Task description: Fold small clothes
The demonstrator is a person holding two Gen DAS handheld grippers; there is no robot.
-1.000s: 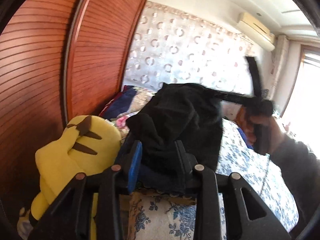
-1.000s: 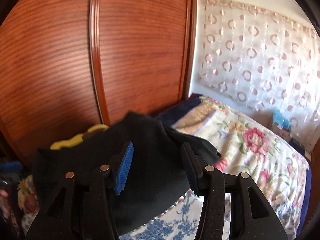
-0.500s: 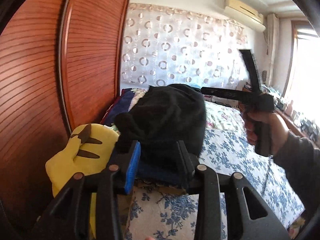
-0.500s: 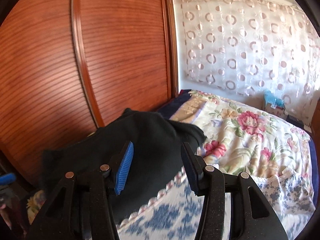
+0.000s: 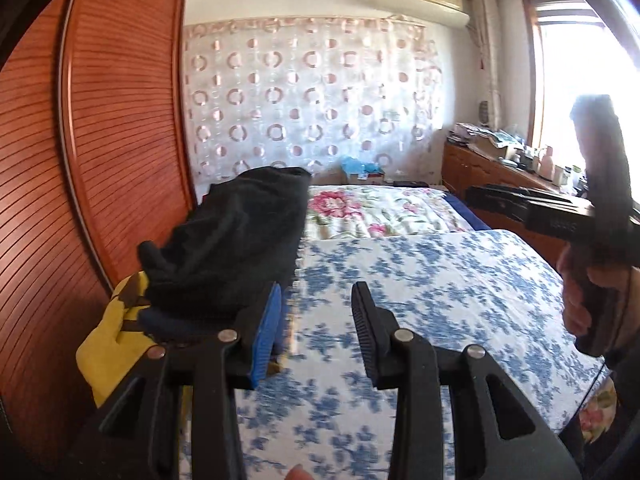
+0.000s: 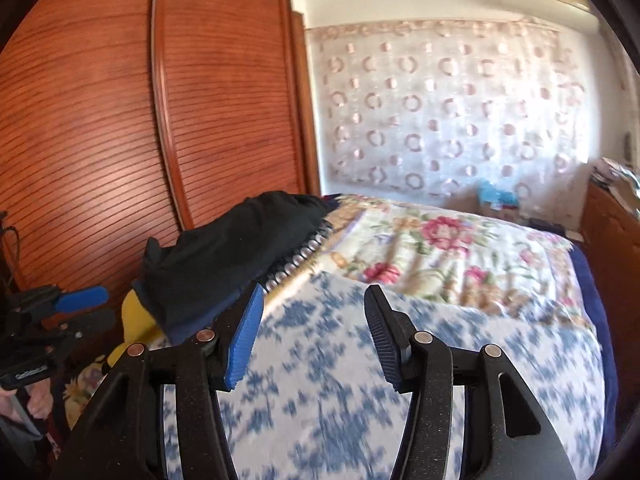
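Both our claws released, right just widened: left claw (image 5: 316, 332), right claw (image 6: 312, 332); one folded black fleece garment (image 5: 240, 240) lies left of both.

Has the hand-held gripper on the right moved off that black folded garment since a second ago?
Yes. The right hand-held gripper has swung rightward, away from the reddish slatted wardrobe door; the black folded garment now lies left of its empty, just-widened jaws.

Bright daylight floods in from the window (image 5: 576, 80), which is blown out to glare. The bedspread (image 6: 340, 380) is motion-blurred; fisheye edges curve and darken
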